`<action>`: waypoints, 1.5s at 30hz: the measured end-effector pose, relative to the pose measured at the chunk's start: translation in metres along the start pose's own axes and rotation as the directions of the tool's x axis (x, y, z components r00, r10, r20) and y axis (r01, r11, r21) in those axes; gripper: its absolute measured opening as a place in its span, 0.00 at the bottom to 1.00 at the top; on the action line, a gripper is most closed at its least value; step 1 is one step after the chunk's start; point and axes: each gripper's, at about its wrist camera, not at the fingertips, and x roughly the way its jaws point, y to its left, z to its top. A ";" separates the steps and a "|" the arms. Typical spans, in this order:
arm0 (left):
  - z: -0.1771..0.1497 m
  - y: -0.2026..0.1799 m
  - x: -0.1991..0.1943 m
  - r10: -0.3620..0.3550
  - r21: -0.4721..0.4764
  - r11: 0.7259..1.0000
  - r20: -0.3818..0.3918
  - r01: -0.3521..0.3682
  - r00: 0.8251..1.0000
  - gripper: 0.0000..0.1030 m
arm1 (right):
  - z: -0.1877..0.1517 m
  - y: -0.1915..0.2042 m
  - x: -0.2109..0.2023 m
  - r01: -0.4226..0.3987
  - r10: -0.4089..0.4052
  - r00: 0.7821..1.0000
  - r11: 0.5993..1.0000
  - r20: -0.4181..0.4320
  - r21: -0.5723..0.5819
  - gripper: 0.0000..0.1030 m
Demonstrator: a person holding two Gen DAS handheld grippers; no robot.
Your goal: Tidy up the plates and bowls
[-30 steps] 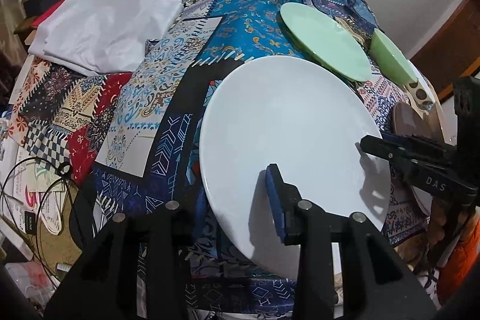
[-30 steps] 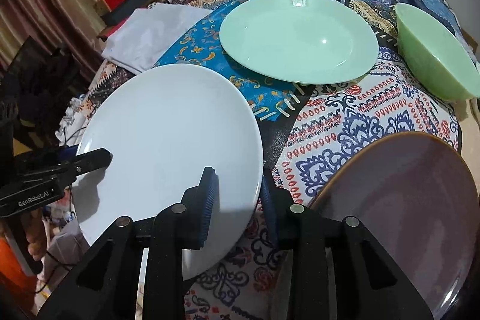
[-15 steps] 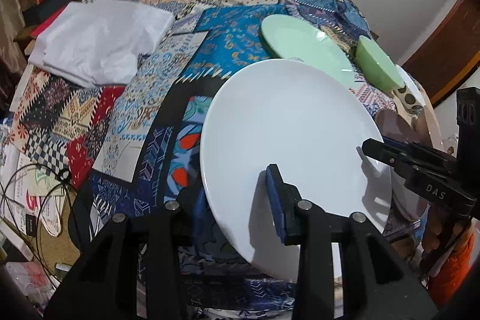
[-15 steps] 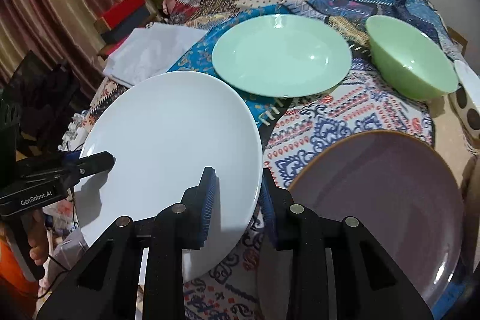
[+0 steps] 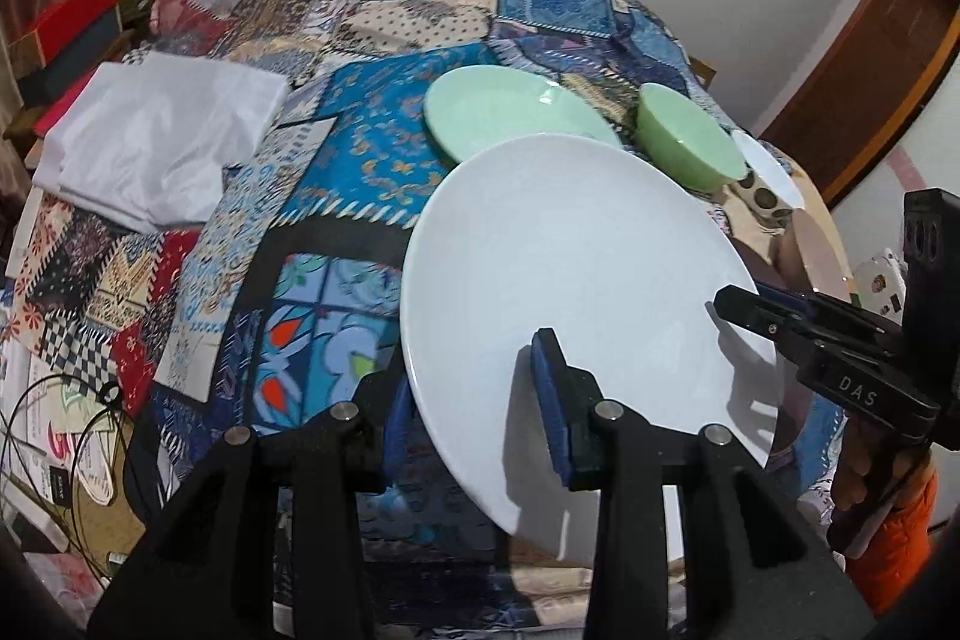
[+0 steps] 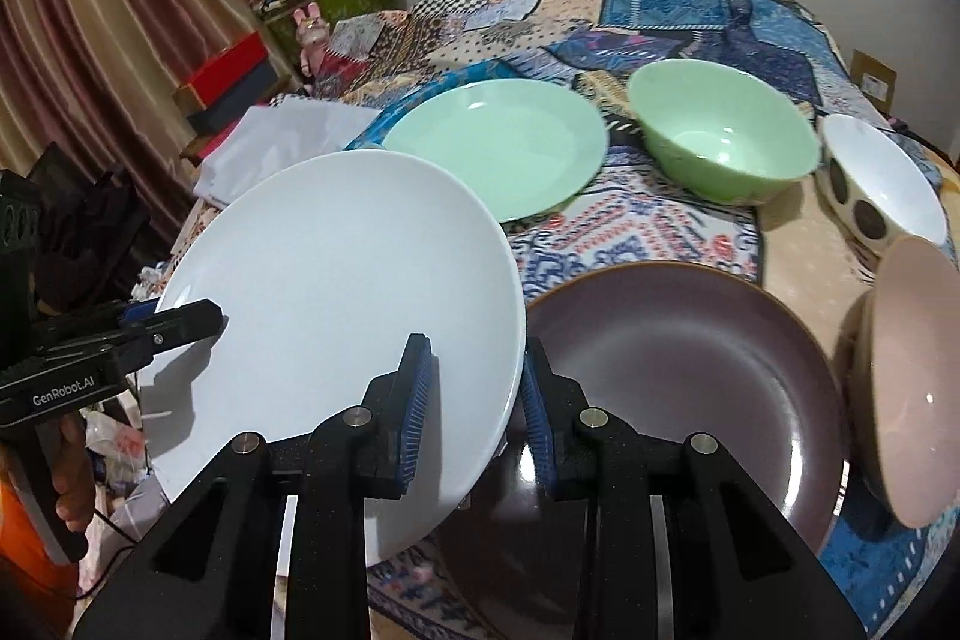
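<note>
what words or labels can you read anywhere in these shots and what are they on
"DAS" on the side of the right tool, seen from the left wrist view.
"GenRobot.AI" on the side of the left tool, seen from the right wrist view.
Printed papers at the table's edge carry marks too blurred to read.
The box label by the far wall is too small to read.
The white plate and other dishes carry no text.
</note>
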 end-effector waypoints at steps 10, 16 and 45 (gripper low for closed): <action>0.003 -0.037 0.004 -0.045 0.050 0.998 -0.004 0.045 0.999 0.35 | -0.012 -0.030 -0.023 0.027 -0.029 0.999 0.998 0.031 0.050 0.26; 0.003 -0.061 0.010 -0.065 0.086 0.994 -0.015 0.066 0.998 0.35 | -0.020 -0.046 -0.034 0.046 -0.050 0.998 0.996 0.046 0.082 0.26; -0.004 -0.113 0.078 -0.103 0.129 0.984 -0.156 0.123 0.982 0.35 | -0.052 -0.103 -0.046 0.111 -0.116 0.993 0.971 0.013 0.212 0.26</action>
